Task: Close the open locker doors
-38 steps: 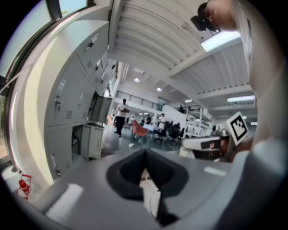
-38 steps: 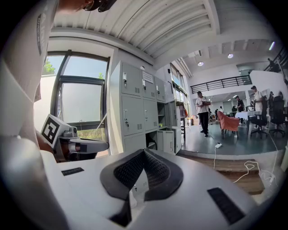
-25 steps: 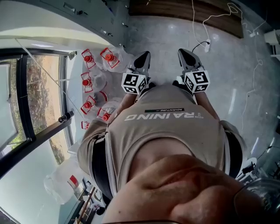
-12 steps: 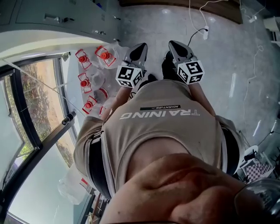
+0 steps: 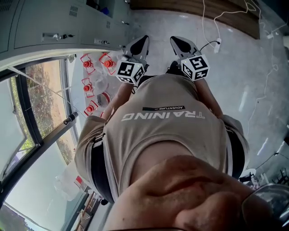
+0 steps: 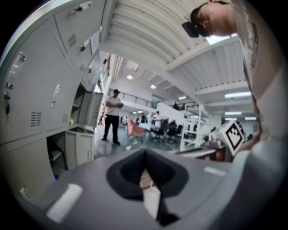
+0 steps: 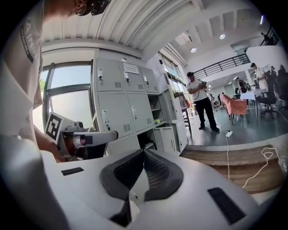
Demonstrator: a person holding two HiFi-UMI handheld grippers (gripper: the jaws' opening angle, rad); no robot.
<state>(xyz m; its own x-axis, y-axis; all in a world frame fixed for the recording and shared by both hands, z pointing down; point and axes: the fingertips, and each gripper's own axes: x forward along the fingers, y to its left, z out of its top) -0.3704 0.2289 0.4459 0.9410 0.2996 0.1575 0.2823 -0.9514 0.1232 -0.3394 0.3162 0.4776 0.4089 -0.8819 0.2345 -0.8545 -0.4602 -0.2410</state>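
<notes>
The grey lockers (image 5: 45, 22) run along the upper left of the head view, a step away from me. In the right gripper view the locker bank (image 7: 119, 103) has open compartments (image 7: 155, 112) with shelves and a low open door (image 7: 167, 138). In the left gripper view a low compartment (image 6: 56, 155) stands open beside its door (image 6: 83, 147). My left gripper (image 5: 141, 43) and right gripper (image 5: 177, 41) are held side by side in front of my chest, both shut and empty. Neither touches a locker. Jaws of the left gripper (image 6: 144, 155) and right gripper (image 7: 144, 152) meet at their tips.
Clear water jugs with red caps (image 5: 97, 63) stand on the floor by the window (image 5: 40, 99), left of my feet. A white cable and plug strip (image 5: 216, 43) lie on the floor near a wooden platform (image 5: 189, 6). A person (image 7: 200, 101) stands further down the hall.
The head view has swung so that more of the lockers shows at the upper left. Both grippers stay shut at my chest and have shifted slightly up in the picture.
</notes>
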